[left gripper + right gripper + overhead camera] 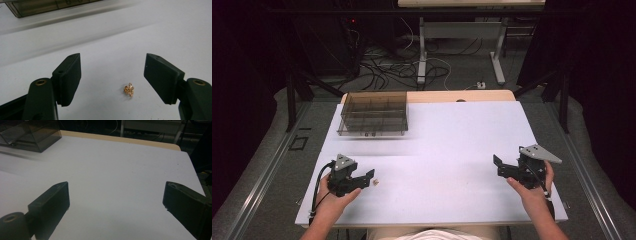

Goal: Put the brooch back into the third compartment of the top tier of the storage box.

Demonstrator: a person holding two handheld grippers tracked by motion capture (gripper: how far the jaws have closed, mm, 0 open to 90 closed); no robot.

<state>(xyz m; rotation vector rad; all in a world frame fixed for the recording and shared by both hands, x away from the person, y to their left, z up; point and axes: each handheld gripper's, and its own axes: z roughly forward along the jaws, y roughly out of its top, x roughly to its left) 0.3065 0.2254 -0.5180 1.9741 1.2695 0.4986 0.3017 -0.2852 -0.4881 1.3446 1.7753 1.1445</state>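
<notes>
- since the small gold-coloured metal trinket looks like a knot of tiny loops, i judge it very light, hard and a bit fiddly, likely to skate or flick away on the smooth surface if pinched off-centre.
- it lies on the white matte worktop, between the jaws of my left gripper, nearer the right-hand one in the left gripper view; the jaws stand apart and touch nothing.
- in the high view it is a pale speck just beyond that gripper's tips.
- best hold, i think: across its widest clump, low against the worktop, with the flat ribbed black pads meeting squarely, so no loop bends.
- my right gripper has its jaws wide apart over bare worktop, well away from the trinket.
- a smoky translucent plastic box with compartments sits at the far left, hard-walled and glossy.
</notes>
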